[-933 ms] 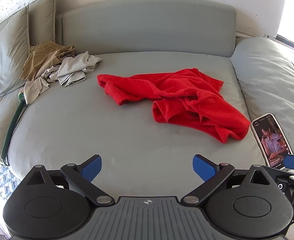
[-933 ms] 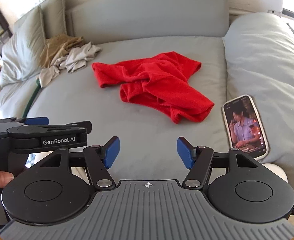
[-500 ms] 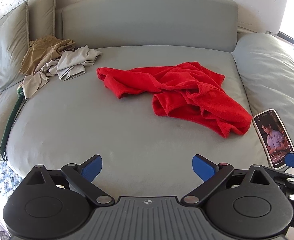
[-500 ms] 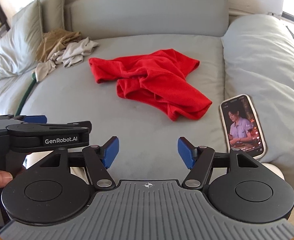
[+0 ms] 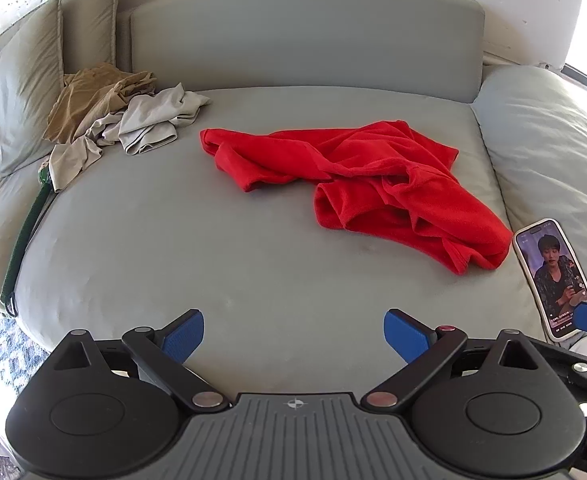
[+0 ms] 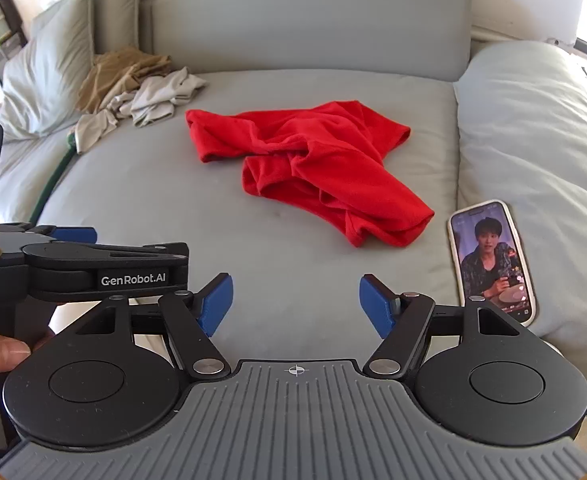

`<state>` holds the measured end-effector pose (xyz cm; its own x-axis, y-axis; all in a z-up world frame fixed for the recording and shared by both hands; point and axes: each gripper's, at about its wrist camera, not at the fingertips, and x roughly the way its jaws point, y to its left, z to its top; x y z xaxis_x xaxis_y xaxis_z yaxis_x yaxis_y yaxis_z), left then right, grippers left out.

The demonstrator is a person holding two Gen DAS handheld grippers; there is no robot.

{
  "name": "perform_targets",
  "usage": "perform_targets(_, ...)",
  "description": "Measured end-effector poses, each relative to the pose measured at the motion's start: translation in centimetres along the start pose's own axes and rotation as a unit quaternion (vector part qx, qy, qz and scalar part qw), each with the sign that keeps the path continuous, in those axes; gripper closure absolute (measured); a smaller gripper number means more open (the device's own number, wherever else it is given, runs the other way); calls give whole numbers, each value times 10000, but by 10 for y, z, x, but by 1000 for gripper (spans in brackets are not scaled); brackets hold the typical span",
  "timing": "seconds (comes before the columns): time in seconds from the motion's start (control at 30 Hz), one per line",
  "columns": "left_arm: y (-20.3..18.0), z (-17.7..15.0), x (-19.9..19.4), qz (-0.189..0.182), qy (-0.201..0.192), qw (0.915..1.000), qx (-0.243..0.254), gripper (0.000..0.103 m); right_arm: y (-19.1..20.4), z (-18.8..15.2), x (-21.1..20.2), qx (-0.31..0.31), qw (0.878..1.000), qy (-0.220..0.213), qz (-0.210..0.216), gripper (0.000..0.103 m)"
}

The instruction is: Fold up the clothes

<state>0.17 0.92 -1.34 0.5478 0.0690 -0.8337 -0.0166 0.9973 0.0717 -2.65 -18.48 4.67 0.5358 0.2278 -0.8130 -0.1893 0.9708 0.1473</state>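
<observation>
From your left wrist camera, your left gripper (image 5: 293, 338) hangs over the near edge of the grey sofa seat (image 5: 221, 248), tipped downward, its jaws standing wide apart with only bare cushion between the blue pads. The red garment (image 5: 357, 184) lies crumpled on the seat ahead and to the right, well apart from the jaws. At the far left, a tan garment (image 5: 93, 100) and a pale grey one (image 5: 153, 124) are heaped together against the pillows (image 5: 17, 92). A green strap (image 5: 27, 232) runs down the left edge of the seat. A phone (image 5: 553, 276) with its screen lit lies at the right, just beside the red garment's nearest corner, leaning on the big side cushion (image 5: 553, 140).

From your right wrist camera, your right gripper (image 6: 295, 306) is also over the near part of the seat, and its jaws are opening, with nothing between them. The red garment (image 6: 313, 168) sits ahead, untouched and still bunched. The phone (image 6: 491, 260) lies just right of the right pad. Your left gripper's body (image 6: 105, 268) shows at the left edge, a fingertip (image 6: 1, 354) of your hand below it.
</observation>
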Motion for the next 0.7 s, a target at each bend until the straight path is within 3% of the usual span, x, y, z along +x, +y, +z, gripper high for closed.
perform_targets(0.7, 4, -2, 0, -7, -16, 9999, -107, 6, 2, -2, 0, -48, 10000, 40, 8, 30)
